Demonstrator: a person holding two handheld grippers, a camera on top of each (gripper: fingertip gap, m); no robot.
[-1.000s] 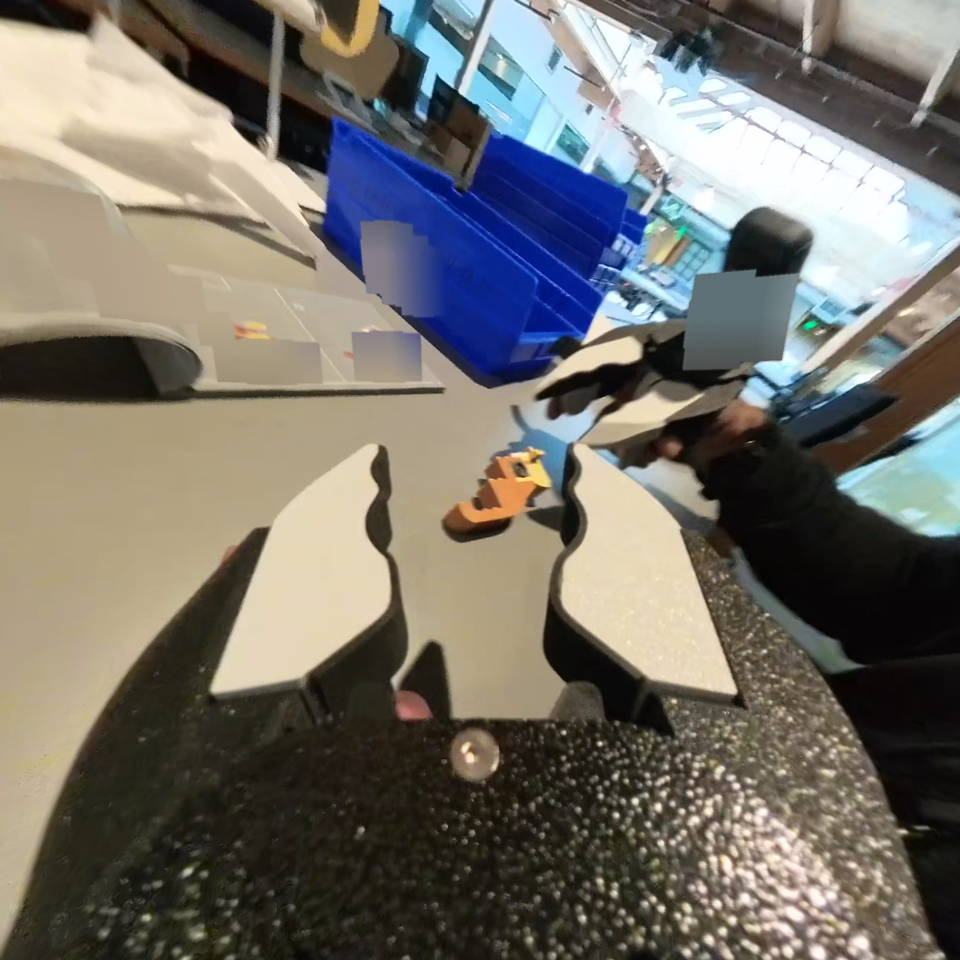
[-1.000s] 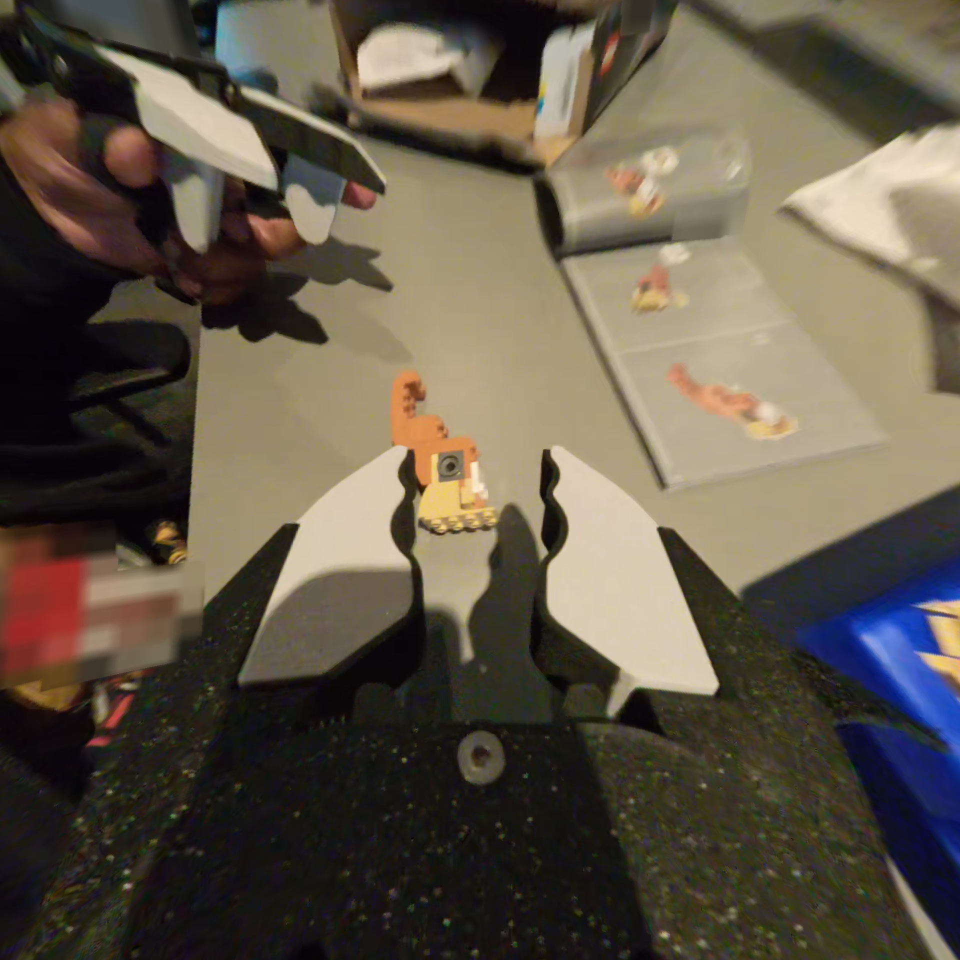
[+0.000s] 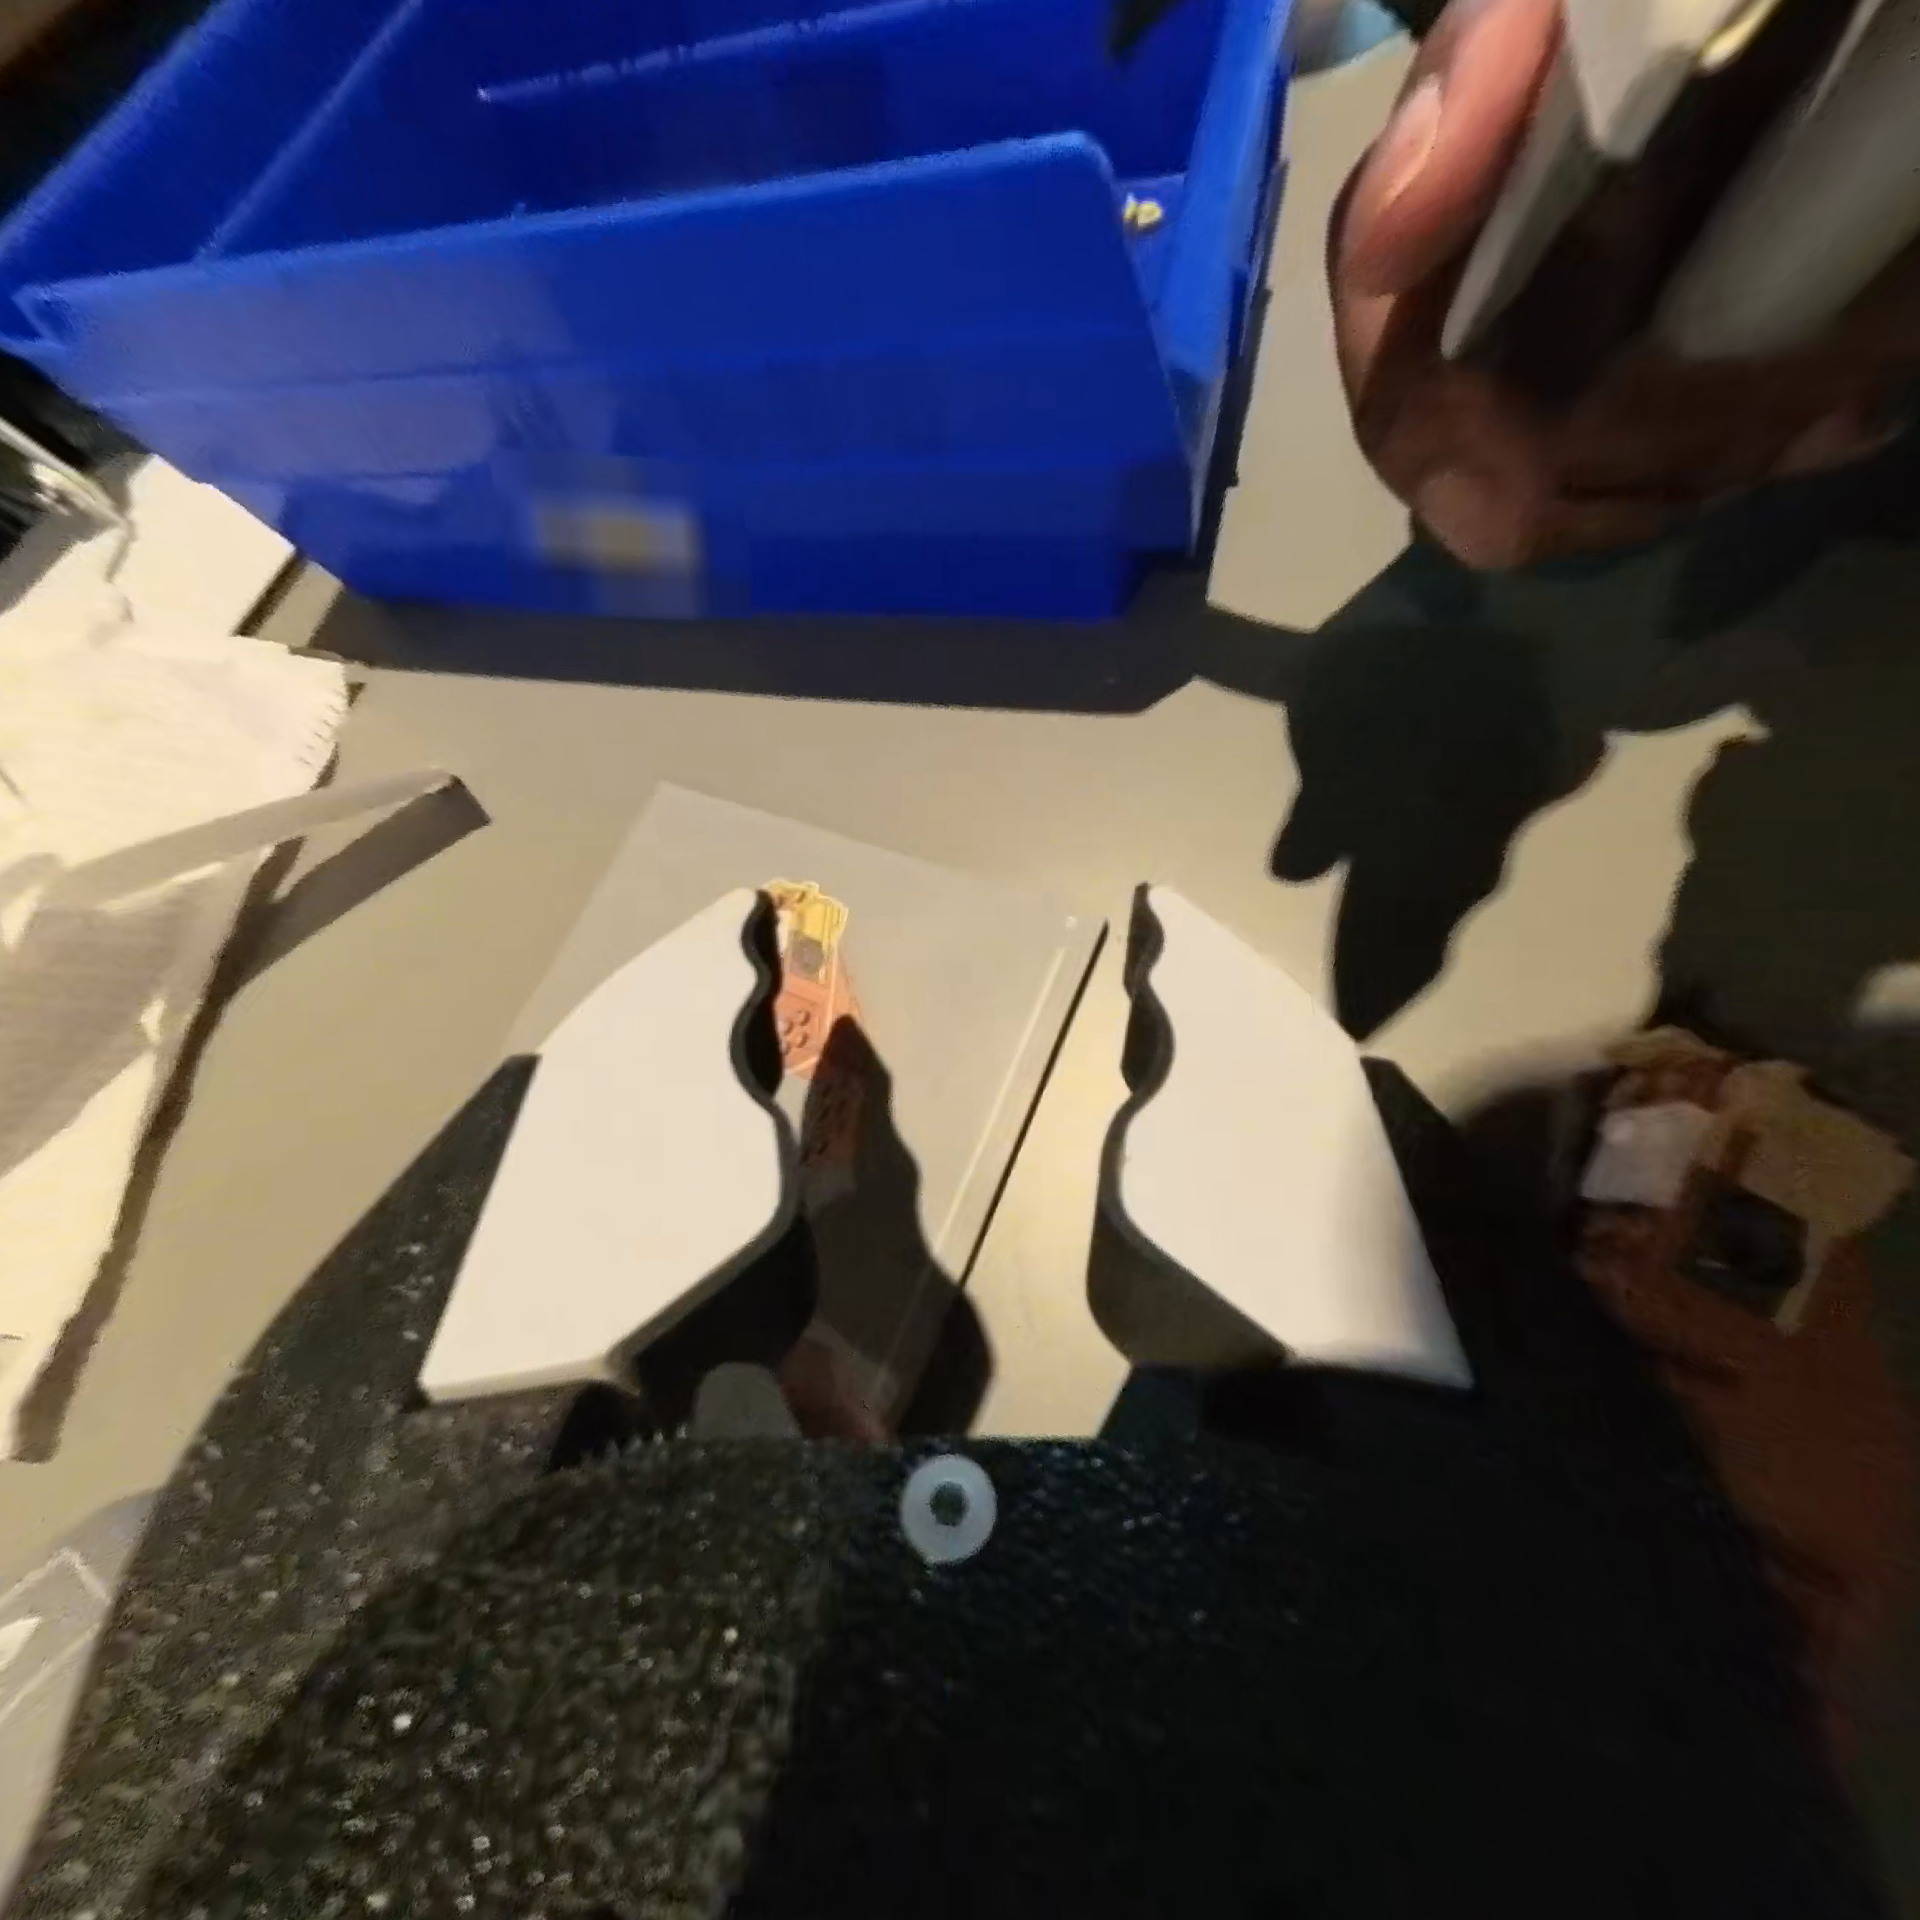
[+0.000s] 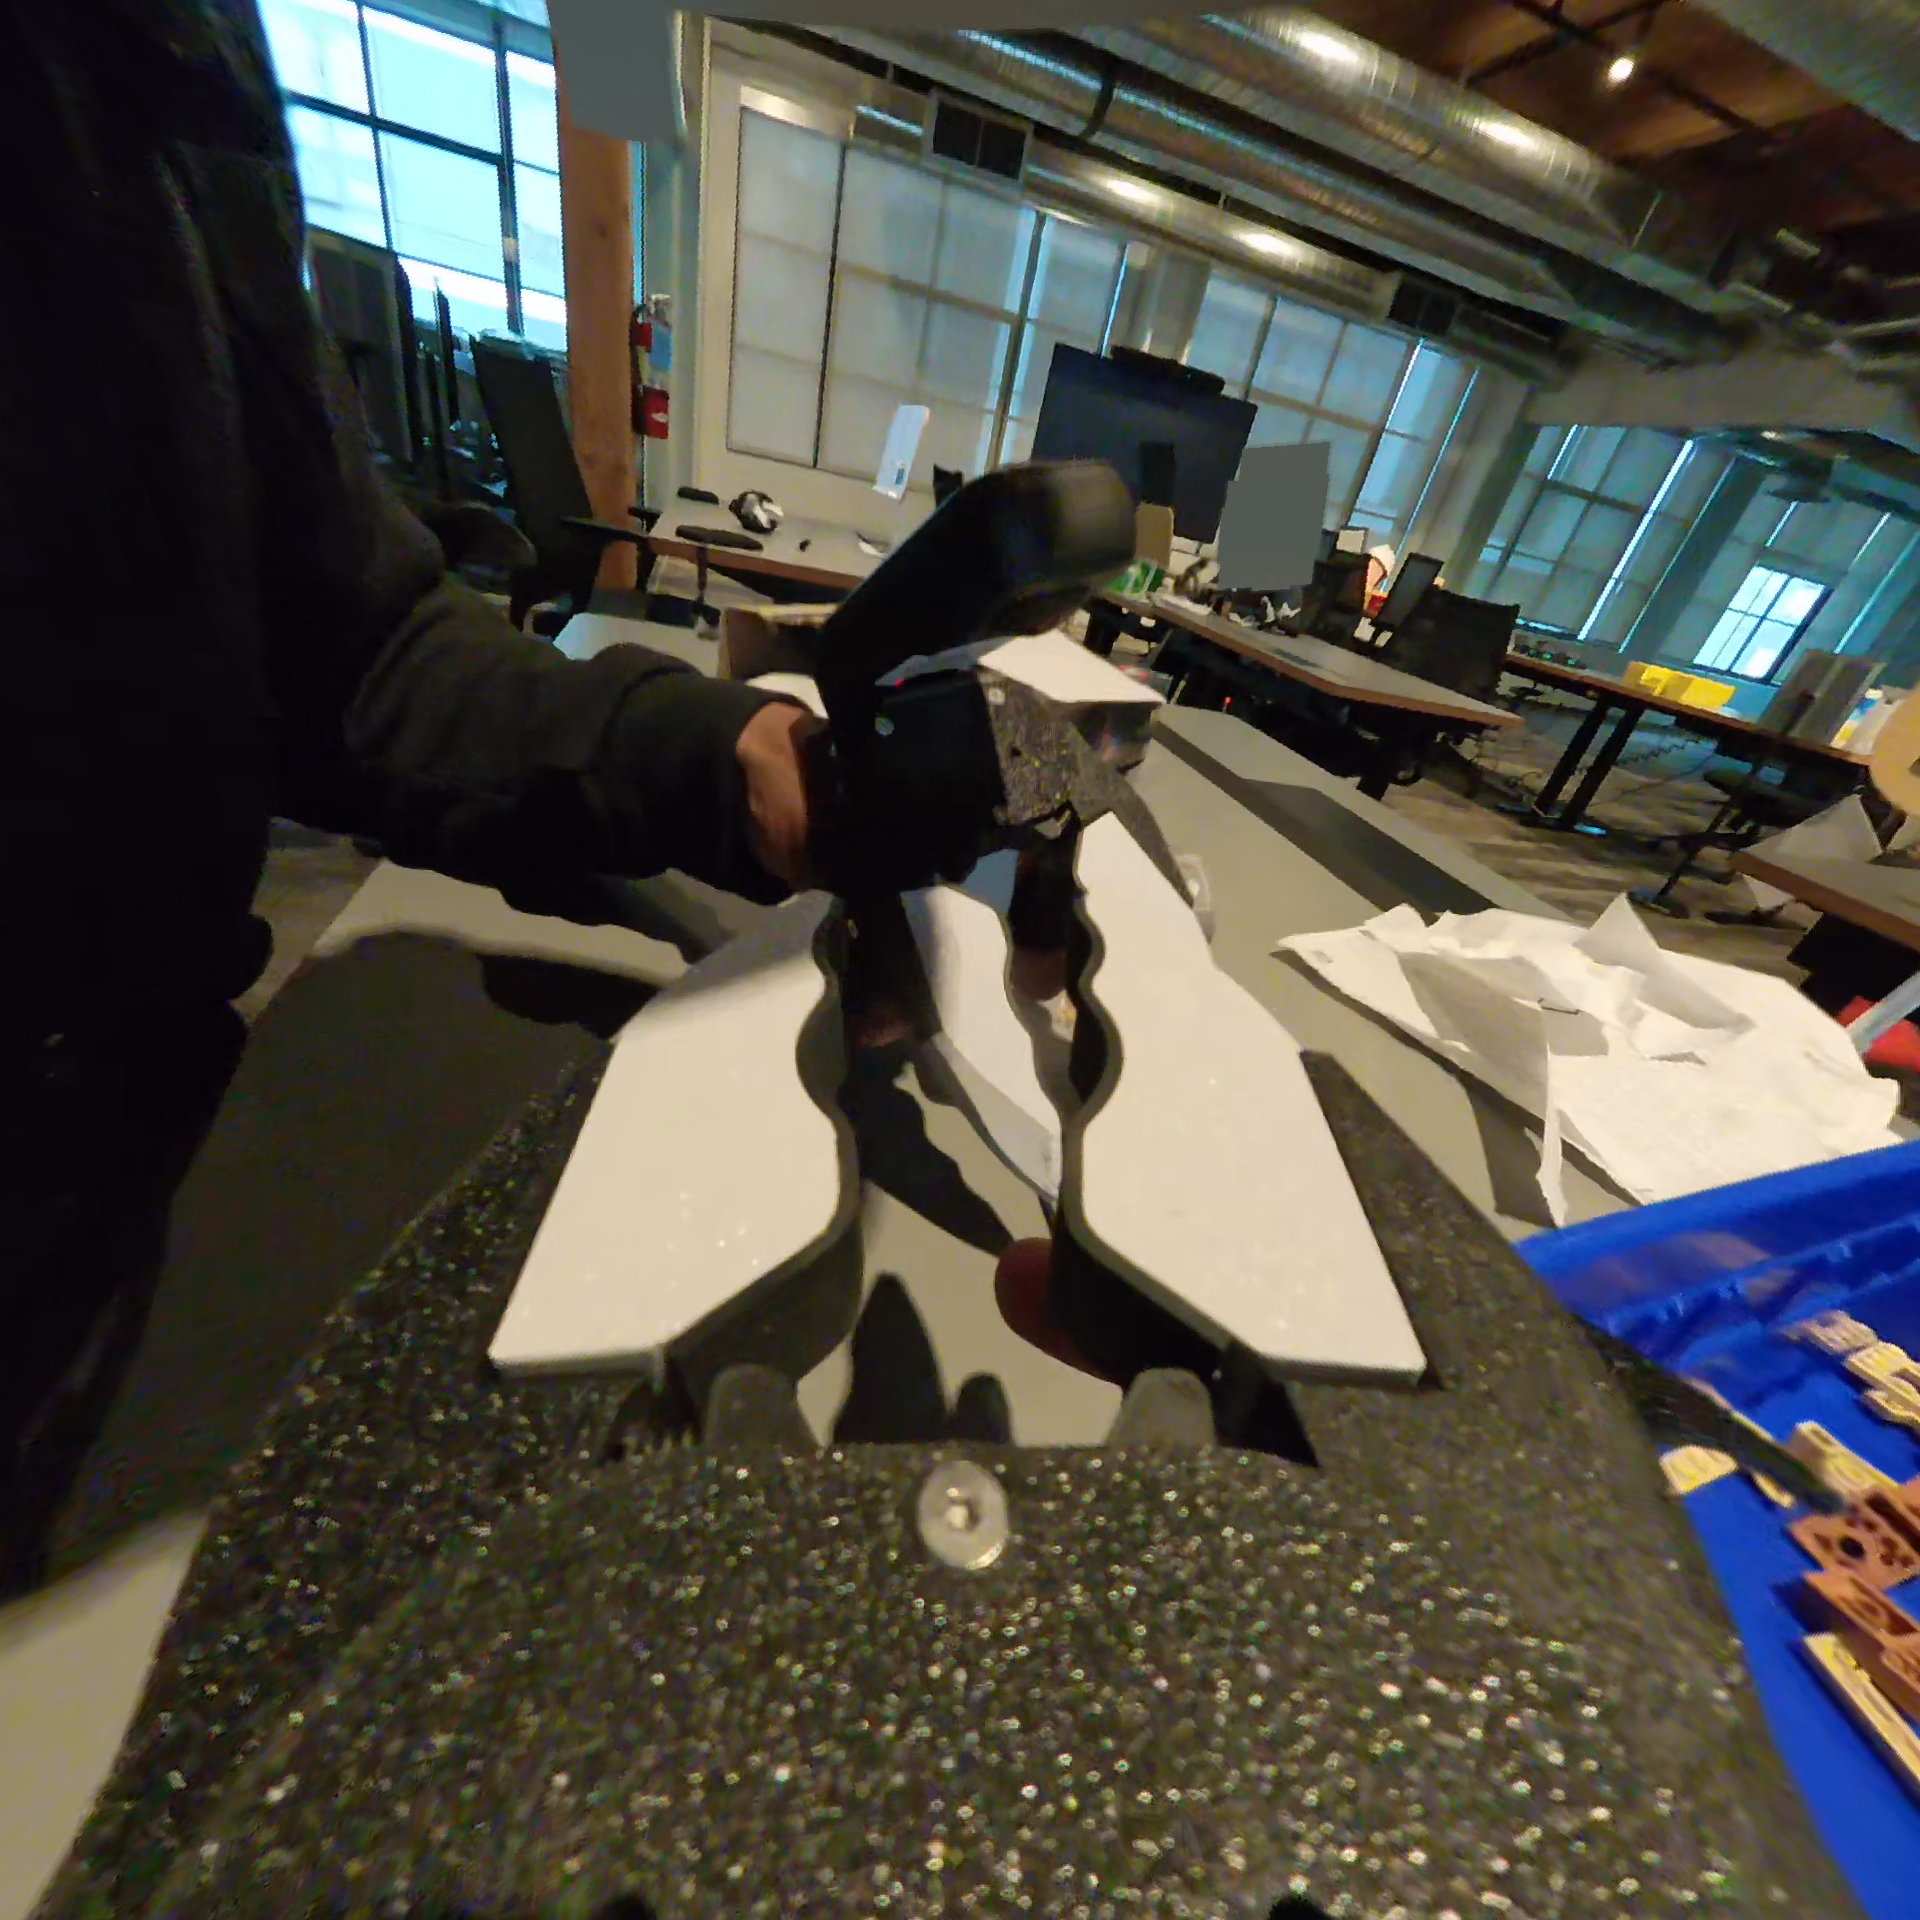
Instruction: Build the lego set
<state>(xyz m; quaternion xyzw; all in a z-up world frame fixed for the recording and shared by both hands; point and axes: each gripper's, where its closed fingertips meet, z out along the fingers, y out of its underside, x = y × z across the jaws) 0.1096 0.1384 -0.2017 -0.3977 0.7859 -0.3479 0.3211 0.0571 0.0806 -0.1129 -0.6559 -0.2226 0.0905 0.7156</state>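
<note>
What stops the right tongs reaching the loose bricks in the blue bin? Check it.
Probably nothing: the blue bin is open-topped, its bricks uncovered, and the right tongs are open and empty, though aimed away from it.

Right hand-held gripper (image 4: pixel 961 997) jaws apart, left hand-held gripper (image 4: pixel 1039 914) beyond, blue bin (image 4: pixel 1704 1288) right

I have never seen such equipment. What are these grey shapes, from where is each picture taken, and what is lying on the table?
A person holds a tool with two grey jaws in each hand, each carrying a camera. One picture looks along the left gripper, jaws open, down at an instruction booklet on the grey table, near a blue bin; a blurred brown Lego model shows at the right. The other looks along the right gripper, also open, towards the person's left hand; white paper and loose bricks show too.
</note>
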